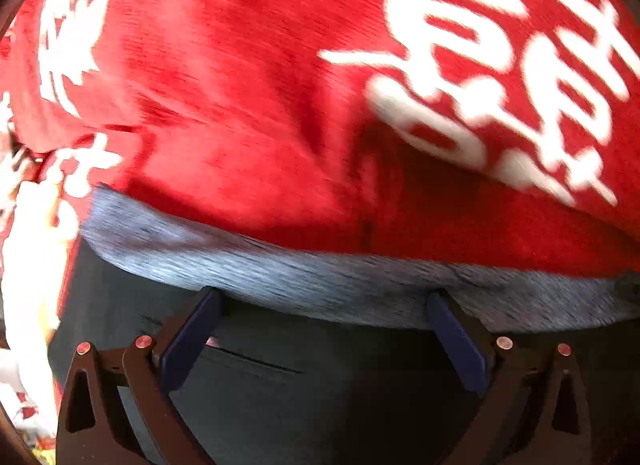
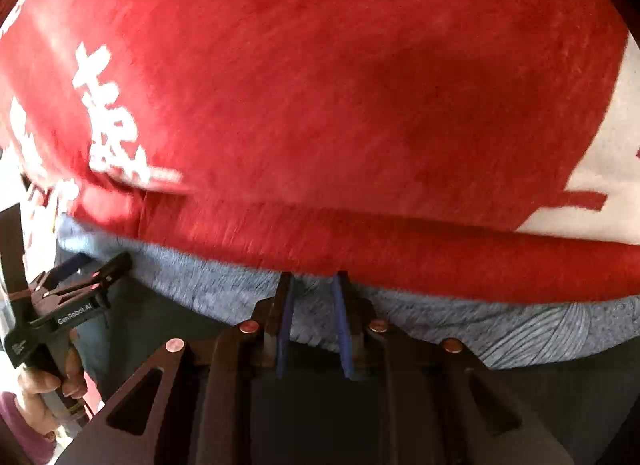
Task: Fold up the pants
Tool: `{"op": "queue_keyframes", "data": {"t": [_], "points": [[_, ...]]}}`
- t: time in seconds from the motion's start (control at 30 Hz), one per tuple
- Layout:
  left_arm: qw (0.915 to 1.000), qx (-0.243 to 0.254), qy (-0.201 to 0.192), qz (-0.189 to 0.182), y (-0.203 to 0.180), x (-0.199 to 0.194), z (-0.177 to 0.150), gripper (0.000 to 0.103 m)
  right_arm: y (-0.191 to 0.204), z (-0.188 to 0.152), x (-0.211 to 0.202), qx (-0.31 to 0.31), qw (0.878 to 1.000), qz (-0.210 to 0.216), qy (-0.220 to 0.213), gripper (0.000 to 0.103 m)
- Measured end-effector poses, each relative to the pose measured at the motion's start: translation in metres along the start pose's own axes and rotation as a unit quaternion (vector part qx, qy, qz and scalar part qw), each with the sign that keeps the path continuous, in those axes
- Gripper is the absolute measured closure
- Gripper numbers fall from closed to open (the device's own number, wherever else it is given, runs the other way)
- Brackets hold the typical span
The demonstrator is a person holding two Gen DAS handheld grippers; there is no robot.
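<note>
The pants (image 1: 320, 393) are dark grey with a blue-grey band (image 1: 280, 269) along their far edge, and they lie flat on a red cloth (image 1: 240, 105). My left gripper (image 1: 323, 295) points steeply down over that band, jaws wide open, its fingertips just at the band's near edge with nothing clamped. In the right wrist view the same band (image 2: 520, 329) runs across the frame. My right gripper (image 2: 313, 277) stands over it with a narrow gap; the band shows flat between the pads, not pinched. The left gripper (image 2: 118, 263) appears at far left, held by a hand (image 2: 60, 381).
The red cloth (image 2: 320, 105) with large white characters (image 1: 500, 77) covers the surface beyond the pants and bulges in soft folds. A white printed patch (image 2: 612, 145) lies at the right. A bright blurred strip (image 1: 24, 265) marks the cloth's left edge.
</note>
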State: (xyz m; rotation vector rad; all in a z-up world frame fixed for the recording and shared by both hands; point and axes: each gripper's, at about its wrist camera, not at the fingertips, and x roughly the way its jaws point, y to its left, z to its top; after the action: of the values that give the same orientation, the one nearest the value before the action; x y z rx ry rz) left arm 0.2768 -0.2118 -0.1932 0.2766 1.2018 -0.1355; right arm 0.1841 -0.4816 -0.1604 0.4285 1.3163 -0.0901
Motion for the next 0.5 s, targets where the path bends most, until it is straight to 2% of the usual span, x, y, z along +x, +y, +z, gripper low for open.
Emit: {"op": "queue_keyframes", "data": {"t": [0.1,0.23,0.3,0.43,0.5], "points": [[0.9995,-0.003,-0.021,0.025,0.031,-0.012,0.006,0.0,-0.002,0.002,-0.014,0.012,1.0,-0.003,0.002,0.076],[0.997,-0.005,0.002,0.078,0.078,0.003,-0.002,0.0,0.004,-0.021,-0.037,0.0,1.0,0.025,0.007,0.072],[0.9986,-0.026,0.002,0.046,0.09,0.006,-0.009,0.0,0.009,-0.04,-0.043,-0.011,1.0,0.026,0.013,0.069],[0.9954,-0.061,0.018,0.072,0.096,0.009,0.01,0.0,0.007,-0.074,-0.044,-0.008,0.999,0.012,0.031,0.069],[0.9958,-0.063,0.017,0.065,0.09,-0.004,0.007,0.0,0.003,-0.091,-0.044,0.005,0.999,0.007,0.037,0.069]]}}
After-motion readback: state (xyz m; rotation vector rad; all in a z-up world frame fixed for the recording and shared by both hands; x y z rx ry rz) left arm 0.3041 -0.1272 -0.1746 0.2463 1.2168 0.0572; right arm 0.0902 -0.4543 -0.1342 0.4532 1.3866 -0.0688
